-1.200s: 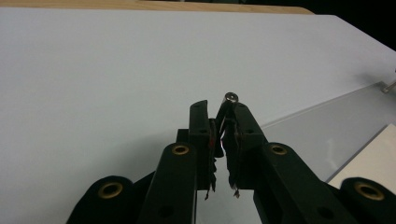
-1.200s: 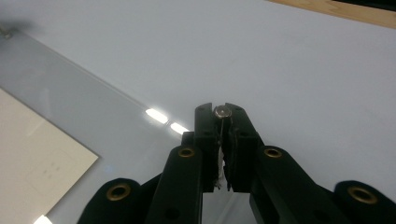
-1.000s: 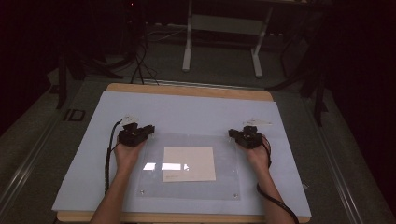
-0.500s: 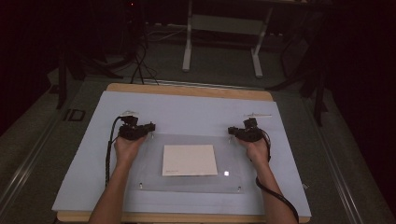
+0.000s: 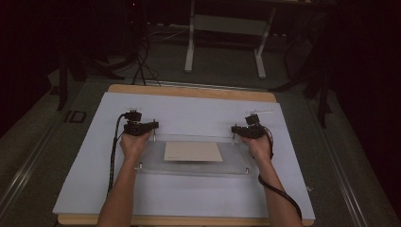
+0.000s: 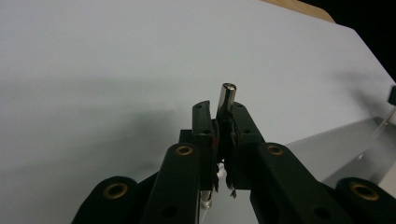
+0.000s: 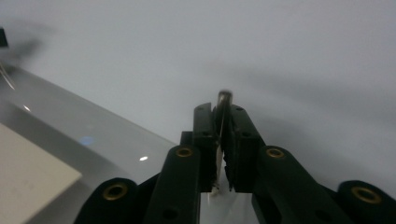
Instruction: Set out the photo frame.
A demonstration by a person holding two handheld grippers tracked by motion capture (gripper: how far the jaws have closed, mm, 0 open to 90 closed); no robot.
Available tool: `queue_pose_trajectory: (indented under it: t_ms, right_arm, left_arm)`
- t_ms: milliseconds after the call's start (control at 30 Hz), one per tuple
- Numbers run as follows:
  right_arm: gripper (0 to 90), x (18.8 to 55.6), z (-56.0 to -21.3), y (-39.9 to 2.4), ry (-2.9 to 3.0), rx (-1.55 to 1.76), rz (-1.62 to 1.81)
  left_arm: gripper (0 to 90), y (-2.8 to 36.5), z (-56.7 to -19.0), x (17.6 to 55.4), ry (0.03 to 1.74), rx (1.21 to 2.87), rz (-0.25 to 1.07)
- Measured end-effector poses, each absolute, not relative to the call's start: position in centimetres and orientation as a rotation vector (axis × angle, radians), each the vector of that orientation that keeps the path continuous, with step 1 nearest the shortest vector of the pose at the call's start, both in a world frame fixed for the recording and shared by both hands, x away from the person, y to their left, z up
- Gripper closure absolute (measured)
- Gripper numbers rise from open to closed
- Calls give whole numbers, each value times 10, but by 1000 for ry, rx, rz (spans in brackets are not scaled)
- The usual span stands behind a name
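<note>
gripping the clear acrylic panel (image 5: pixel 191 161) by its far-corner metal posts: left gripper (image 5: pixel 152 125) clenched on left post (image 6: pixel 227 99), right gripper (image 5: pixel 233 128) on right post (image 7: pixel 223 101); beige card (image 5: pixel 193 152) under panel centre.

left tongs (image 5: pixel 152 126) clamped; right tongs (image 5: pixel 235 128) clamped; forearms parallel

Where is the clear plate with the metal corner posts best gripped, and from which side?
By its two far corner posts, one per gripper, jaws coming from the person's side. The clear plate is flat and wide; the upright posts give narrow handholds. The left gripper is shut on one post, the right gripper on another.
</note>
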State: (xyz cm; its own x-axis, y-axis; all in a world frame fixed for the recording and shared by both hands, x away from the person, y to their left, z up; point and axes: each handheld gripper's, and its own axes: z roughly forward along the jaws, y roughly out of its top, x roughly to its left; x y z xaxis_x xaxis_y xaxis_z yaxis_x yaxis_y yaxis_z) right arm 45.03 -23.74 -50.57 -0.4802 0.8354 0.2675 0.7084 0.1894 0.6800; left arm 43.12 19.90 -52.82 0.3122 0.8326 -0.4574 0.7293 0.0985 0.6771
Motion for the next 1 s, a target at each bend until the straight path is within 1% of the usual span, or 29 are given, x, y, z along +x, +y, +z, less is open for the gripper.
queue_pose_trajectory:
  t_ms: [33,100,267,433,500,633,1000]
  right_arm:
    - [788,447,-504,-237,2287,1489,1156]
    - [767,441,-498,-239,2276,1458,1157]
    - [766,425,-481,-244,2298,1383,1208]
    - [773,404,-465,-239,2332,1279,1267]
    - [791,395,-461,-236,2323,1252,1294]
    - [897,377,-449,-231,2328,1181,1346]
    - [900,341,-424,-216,2444,1012,1337]
  left_arm:
    - [836,199,-528,431,1442,1648,135]
    - [836,199,-528,431,1444,1652,138]
    - [832,199,-529,432,1454,1636,127]
    - [830,199,-529,432,1457,1628,120]
    - [830,199,-529,432,1457,1624,117]
    - [829,199,-529,432,1460,1622,114]
    - [827,199,-530,433,1467,1615,107]
